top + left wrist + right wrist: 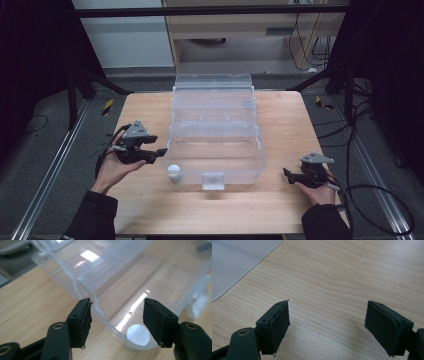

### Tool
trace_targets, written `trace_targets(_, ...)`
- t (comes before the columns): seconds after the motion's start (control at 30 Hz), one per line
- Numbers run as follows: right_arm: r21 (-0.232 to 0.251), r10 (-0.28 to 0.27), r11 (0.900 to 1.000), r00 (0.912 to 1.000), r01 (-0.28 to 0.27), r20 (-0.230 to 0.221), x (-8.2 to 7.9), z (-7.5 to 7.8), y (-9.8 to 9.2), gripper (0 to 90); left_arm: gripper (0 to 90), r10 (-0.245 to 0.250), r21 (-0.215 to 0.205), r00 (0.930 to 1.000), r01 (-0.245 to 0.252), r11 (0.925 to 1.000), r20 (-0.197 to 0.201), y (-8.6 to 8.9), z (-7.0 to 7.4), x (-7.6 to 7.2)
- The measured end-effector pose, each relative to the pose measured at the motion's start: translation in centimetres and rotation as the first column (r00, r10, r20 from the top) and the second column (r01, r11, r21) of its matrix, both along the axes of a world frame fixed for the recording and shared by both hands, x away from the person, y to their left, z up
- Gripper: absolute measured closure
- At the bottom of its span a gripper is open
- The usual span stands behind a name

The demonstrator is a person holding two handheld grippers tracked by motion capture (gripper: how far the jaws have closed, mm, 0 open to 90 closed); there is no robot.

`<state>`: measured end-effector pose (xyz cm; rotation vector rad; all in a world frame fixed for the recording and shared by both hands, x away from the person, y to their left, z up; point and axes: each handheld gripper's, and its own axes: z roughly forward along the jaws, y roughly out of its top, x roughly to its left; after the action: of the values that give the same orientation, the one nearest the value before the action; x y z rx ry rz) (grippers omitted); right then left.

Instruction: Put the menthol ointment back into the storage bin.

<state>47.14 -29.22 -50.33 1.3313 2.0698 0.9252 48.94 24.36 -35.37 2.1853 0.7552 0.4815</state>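
The clear bin (215, 145) sits mid-counter (285, 210), lid swung back, its long axis running away from the person. The left claw (117, 315), jaws spread, straddles the bin's near left corner; closing on that wall looks next. The right claw (327, 325) rests open over bare wood. 1 white cap (173, 170) lies inside.

The bench (280, 200) is pale wood with a fine grain and a smooth, faintly satin finish. On it stands a clear plastic box (215, 145), glossy and streaked with bright reflections, with a matt white round piece (138, 334) in its corner at 7 o'clock. The left tongs (117, 320) and right tongs (327, 327) look like matt black plastic, their pads (280, 322) dull, rubbery and frayed at the edges.
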Motion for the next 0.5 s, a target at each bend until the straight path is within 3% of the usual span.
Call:
trace_targets(0.03,0.000,-0.001,1.000,1.0000,0.001,0.000,0.0,0.0,0.0,19.7,37.3,0.053,-0.023,0.9977,-0.052,0.9984,0.042,0.6,-0.2,-0.7)
trace_targets(0.07,0.005,-0.004,1.000,1.0000,0.004,-0.004,-0.1,0.1,0.0,19.7,36.3,0.083,-0.036,0.9948,-0.081,0.9961,0.060,0.9,-0.4,-1.0)
trace_targets(0.1,0.005,-0.004,1.000,1.0000,0.004,-0.004,-0.1,0.1,0.0,19.7,35.5,0.083,-0.036,0.9948,-0.081,0.9961,0.060,0.9,-0.4,-1.0)
trace_targets(0.23,0.008,-0.008,1.000,1.0000,0.008,0.005,-0.1,0.2,-0.1,19.5,29.5,0.202,-0.086,0.9730,-0.193,0.9773,0.111,2.4,-1.6,-2.1)
trace_targets(0.27,0.017,-0.013,1.000,0.9999,0.013,0.002,-0.2,0.2,-0.1,19.4,28.0,0.276,-0.120,0.9546,-0.262,0.9575,0.112,3.3,-2.5,-2.5)
trace_targets(0.3,0.017,-0.013,1.000,0.9999,0.013,0.002,-0.2,0.2,-0.1,19.4,26.4,0.276,-0.120,0.9546,-0.262,0.9575,0.112,3.3,-2.5,-2.5)
trace_targets(0.4,0.011,-0.013,1.000,0.9999,0.013,0.007,-0.2,0.2,-0.2,19.3,24.6,0.346,-0.155,0.9341,-0.330,0.9313,0.090,4.6,-4.0,-2.7)
trace_targets(0.43,0.011,-0.013,1.000,0.9999,0.013,0.007,-0.2,0.2,-0.2,19.3,24.6,0.377,-0.163,0.9220,-0.360,0.9186,0.088,5.1,-4.7,-2.8)
trace_targets(0.5,0.016,-0.013,1.000,0.9999,0.013,0.006,-0.2,0.3,-0.2,19.2,24.7,0.417,-0.174,0.9049,-0.398,0.9007,0.087,5.8,-5.8,-3.0)
